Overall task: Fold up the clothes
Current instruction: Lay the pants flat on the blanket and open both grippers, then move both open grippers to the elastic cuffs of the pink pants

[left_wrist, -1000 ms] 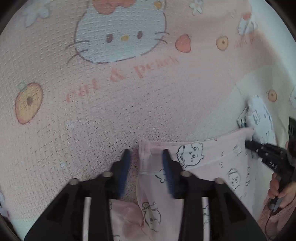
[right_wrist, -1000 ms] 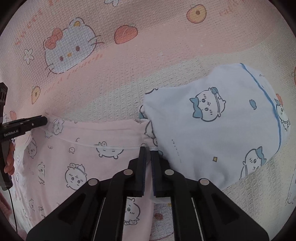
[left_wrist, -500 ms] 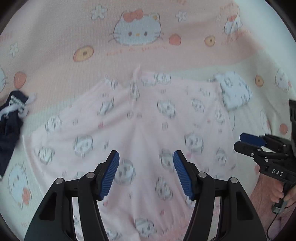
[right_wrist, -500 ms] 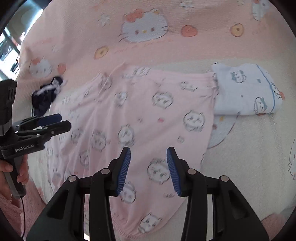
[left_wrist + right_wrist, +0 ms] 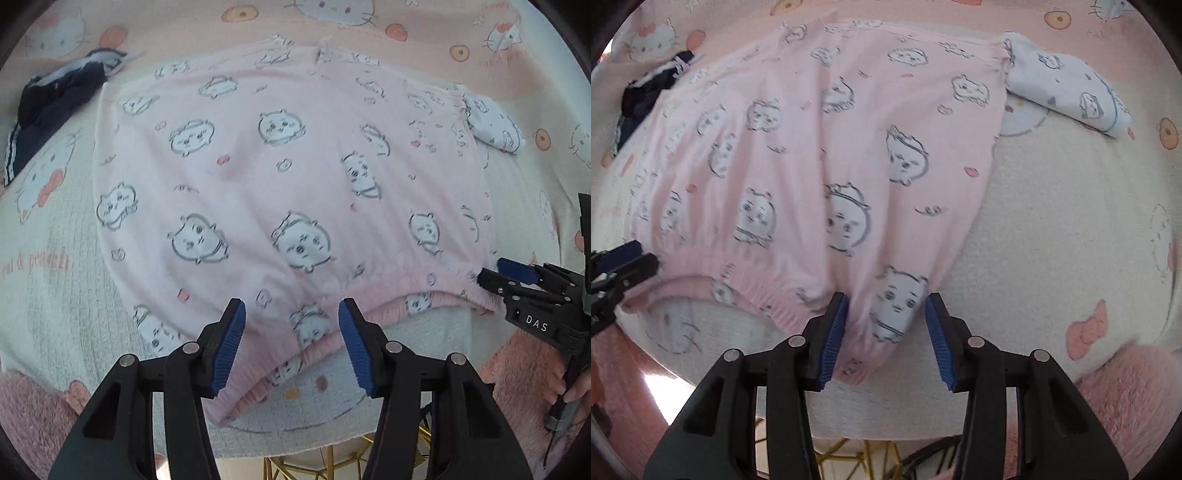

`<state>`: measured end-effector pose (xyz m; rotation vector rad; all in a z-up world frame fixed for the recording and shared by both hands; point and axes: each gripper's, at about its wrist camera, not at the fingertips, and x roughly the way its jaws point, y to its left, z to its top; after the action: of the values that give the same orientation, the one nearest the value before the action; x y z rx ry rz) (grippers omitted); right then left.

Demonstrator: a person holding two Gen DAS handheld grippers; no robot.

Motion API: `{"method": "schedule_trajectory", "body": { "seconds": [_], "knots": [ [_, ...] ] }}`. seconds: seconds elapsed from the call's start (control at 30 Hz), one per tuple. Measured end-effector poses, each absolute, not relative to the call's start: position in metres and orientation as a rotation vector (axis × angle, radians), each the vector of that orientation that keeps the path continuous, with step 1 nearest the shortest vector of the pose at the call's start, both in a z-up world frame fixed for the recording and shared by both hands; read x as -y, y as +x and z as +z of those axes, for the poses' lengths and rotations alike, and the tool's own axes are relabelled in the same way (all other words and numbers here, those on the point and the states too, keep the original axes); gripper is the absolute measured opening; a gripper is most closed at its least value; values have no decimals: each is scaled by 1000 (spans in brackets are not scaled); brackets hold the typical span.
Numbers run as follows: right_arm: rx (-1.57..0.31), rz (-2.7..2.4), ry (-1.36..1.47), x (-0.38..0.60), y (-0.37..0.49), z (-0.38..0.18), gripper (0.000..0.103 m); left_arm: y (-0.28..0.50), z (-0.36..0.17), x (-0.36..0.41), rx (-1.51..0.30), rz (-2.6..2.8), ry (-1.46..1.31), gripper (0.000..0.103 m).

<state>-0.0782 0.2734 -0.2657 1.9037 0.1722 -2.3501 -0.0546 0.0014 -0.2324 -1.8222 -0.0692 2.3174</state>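
Flat now: soft pink printed garment (image 5: 288,166), ribbed hem; left gripper (image 5: 291,332) and right gripper (image 5: 886,328) jaws apart, empty.

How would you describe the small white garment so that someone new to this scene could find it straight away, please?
Start from the large pink garment spread flat across the cartoon-cat blanket. At its far right corner lies the small white garment, folded into a compact bundle and touching that corner. It is white with blue-trimmed cartoon animals, unlike the crumpled dark navy garment at the far left.

bed blanket (image 5: 55,295) | pink garment (image 5: 288,177) | white garment (image 5: 1071,92) | navy garment (image 5: 55,99)
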Motion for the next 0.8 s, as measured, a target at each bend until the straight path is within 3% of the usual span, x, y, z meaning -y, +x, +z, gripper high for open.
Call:
{"method": "schedule_trajectory", "body": {
  "seconds": [0.17,0.27,0.47,0.6,0.8],
  "knots": [
    [40,-2384,1800,-294,-64,-245,46,-45,-224,34,313,2365,-1798,55],
    [146,-2446,1789,-313,-60,-239,47,-45,-228,47,238,2402,-1904,55],
    [93,-2437,1856,-324,-52,-251,47,-31,-230,69,345,2400,-1929,55],
    [50,-2447,1781,-313,-51,-247,47,-39,-216,36,122,2424,-1832,55],
    [-70,-2411,1888,-316,-48,-267,47,-39,-236,21,-78,2321,-1994,55]
  ]
}}
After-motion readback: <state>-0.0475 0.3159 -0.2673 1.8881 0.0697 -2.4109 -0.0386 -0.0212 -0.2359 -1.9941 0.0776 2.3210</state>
